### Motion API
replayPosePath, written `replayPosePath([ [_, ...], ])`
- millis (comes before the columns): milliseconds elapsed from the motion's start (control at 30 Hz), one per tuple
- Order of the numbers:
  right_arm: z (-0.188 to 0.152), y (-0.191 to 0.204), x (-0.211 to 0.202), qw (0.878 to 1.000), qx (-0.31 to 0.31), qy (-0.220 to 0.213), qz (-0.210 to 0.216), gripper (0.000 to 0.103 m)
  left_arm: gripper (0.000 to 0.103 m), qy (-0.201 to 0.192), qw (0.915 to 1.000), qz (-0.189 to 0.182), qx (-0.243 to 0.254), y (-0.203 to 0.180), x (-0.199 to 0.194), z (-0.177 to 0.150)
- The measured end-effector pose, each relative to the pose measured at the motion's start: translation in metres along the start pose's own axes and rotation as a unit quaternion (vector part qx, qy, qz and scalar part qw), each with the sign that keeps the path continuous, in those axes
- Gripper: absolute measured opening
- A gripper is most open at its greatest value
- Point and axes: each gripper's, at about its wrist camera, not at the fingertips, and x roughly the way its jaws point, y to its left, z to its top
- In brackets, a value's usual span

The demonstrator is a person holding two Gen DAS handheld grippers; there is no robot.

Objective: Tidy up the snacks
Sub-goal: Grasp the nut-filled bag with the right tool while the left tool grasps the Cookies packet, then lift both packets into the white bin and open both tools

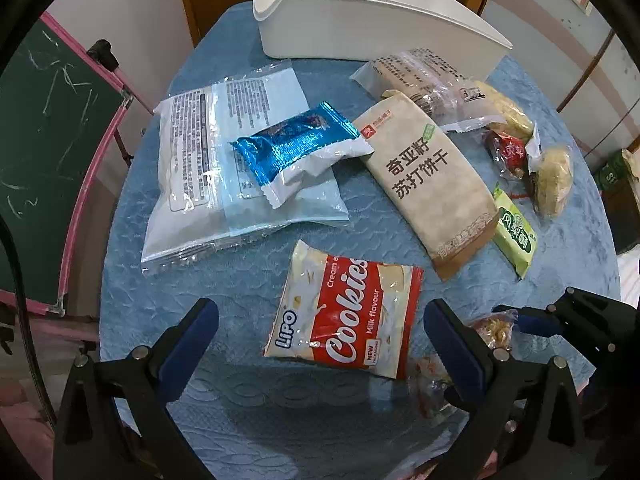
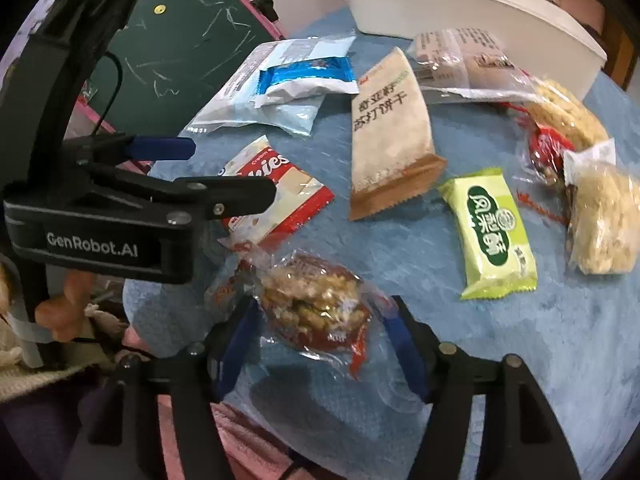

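snacks lie scattered on the blue cloth [image 1: 248, 280], white bin [image 1: 360, 20] at the far edge. left gripper [image 1: 320, 336] gapes wide around the cookies packet [image 1: 344, 316]; right gripper [image 2: 320, 344] spread around the nut cluster [image 2: 316, 304], not clamped.

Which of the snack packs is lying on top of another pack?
The shiny blue foil pack. It rests on the large pale blue bag, while the cookies pack and the green pack lie directly on the blue cloth.
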Motion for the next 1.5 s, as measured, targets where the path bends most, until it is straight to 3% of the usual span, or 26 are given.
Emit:
replayPosePath([
  [133, 0.003, 0.009, 0.004, 1.0, -0.019, -0.004, -0.016, 0.068, 0.102, 0.007, 1.0, -0.002, -0.002, 0.0, 0.003, 0.0],
  [267, -0.001, 0.011, 0.002, 1.0, -0.022, -0.013, -0.013, 0.053, 0.102, 0.013, 0.9999, -0.005, -0.004, 0.0, 0.005, 0.001],
  [367, -0.005, 0.002, -0.004, 1.0, -0.001, -0.021, -0.006, 0.053, 0.102, 0.019, 0.9998, -0.006, -0.004, -0.001, 0.008, 0.001],
  [633, -0.015, -0.019, -0.028, 0.997, 0.031, -0.056, -0.051, 0.052, 0.102, 0.033, 0.9994, -0.002, 0.008, -0.009, 0.017, 0.0],
  [1067, -0.016, -0.023, -0.023, 0.996, 0.044, -0.05, -0.061, 0.052, 0.096, 0.055, 0.9984, 0.01, 0.007, -0.012, 0.033, -0.001],
  [1133, -0.015, -0.024, -0.02, 0.996, 0.047, -0.047, -0.059, 0.052, 0.093, 0.054, 0.9984, 0.013, 0.012, -0.014, 0.033, -0.002],
  [1300, -0.016, -0.026, -0.019, 0.996, 0.051, -0.046, -0.059, 0.052, 0.072, 0.043, 0.9985, 0.017, 0.029, -0.027, 0.026, -0.005],
  [1500, -0.014, -0.025, -0.019, 0.996, 0.049, -0.049, -0.059, 0.052, 0.054, 0.032, 0.9989, 0.008, 0.034, -0.034, 0.013, -0.01],
])
